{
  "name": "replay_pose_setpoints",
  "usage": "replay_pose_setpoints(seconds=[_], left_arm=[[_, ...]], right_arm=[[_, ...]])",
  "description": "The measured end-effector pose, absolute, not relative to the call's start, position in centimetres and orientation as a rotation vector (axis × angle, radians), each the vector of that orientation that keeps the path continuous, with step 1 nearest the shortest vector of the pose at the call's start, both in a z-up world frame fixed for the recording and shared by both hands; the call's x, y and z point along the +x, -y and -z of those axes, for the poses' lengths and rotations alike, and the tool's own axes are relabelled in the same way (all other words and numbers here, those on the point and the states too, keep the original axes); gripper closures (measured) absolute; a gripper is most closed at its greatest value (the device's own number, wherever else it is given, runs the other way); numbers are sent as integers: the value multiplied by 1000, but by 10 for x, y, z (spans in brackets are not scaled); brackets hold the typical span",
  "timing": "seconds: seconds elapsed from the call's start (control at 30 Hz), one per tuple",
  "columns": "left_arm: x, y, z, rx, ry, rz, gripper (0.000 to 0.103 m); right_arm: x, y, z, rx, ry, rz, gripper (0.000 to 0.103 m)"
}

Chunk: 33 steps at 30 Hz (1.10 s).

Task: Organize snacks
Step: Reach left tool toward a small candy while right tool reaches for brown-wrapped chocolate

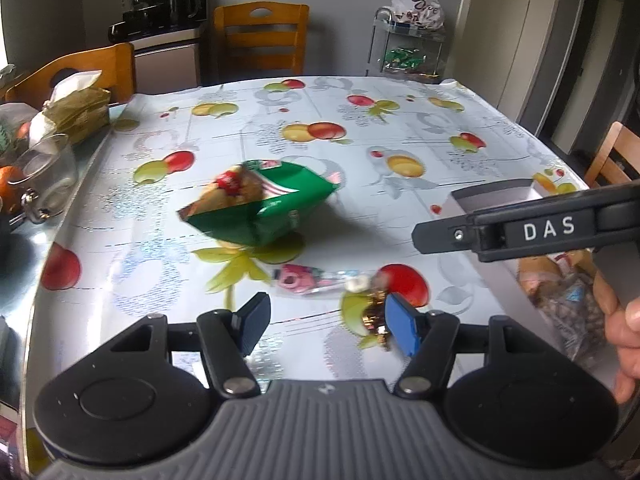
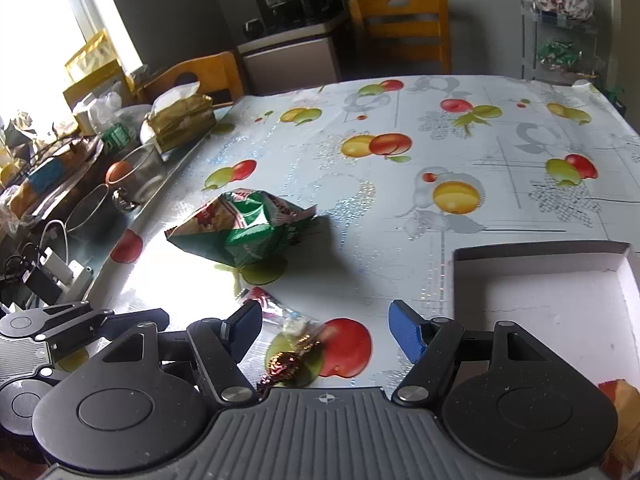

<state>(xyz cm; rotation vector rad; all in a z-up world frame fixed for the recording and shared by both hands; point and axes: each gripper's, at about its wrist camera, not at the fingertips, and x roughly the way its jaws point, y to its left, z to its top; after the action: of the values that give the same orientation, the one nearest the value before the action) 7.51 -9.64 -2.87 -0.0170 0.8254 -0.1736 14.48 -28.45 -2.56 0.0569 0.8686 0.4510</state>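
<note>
A green snack bag (image 1: 260,208) (image 2: 244,228) lies crumpled mid-table on the fruit-print tablecloth (image 1: 400,120). Nearer to me lie a small pink wrapper (image 1: 304,278) (image 2: 266,304) and a gold-foil candy (image 1: 374,316) (image 2: 284,364). On the right stands a white open box (image 1: 496,196) (image 2: 540,296) with packaged snacks (image 1: 560,292) in its near end. My left gripper (image 1: 328,328) hovers open just short of the pink wrapper and holds nothing. My right gripper (image 2: 326,330) is open above the candy, left of the box, and empty. One of its fingers (image 1: 440,236) reaches in from the right.
Along the table's left edge stand a glass jar (image 1: 48,176) (image 2: 144,172), a tissue pack (image 1: 80,108) (image 2: 180,120) and other clutter. Wooden chairs (image 1: 260,36) (image 2: 400,28) stand at the far side. A hand (image 1: 624,332) grips the right tool.
</note>
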Motion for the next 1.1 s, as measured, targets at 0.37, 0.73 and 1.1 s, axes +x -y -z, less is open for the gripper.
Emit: replay_pose_setpoints(seconds=[0.37, 0.73, 1.1], left_arm=[[76, 59, 44, 57, -838, 161, 39], [77, 42, 66, 51, -894, 198, 39], [77, 36, 79, 58, -944, 220, 39]], right_arm=[[152, 259, 37, 25, -918, -465, 31], [145, 249, 52, 0, -975, -462, 32], [142, 244, 54, -5, -985, -467, 32]])
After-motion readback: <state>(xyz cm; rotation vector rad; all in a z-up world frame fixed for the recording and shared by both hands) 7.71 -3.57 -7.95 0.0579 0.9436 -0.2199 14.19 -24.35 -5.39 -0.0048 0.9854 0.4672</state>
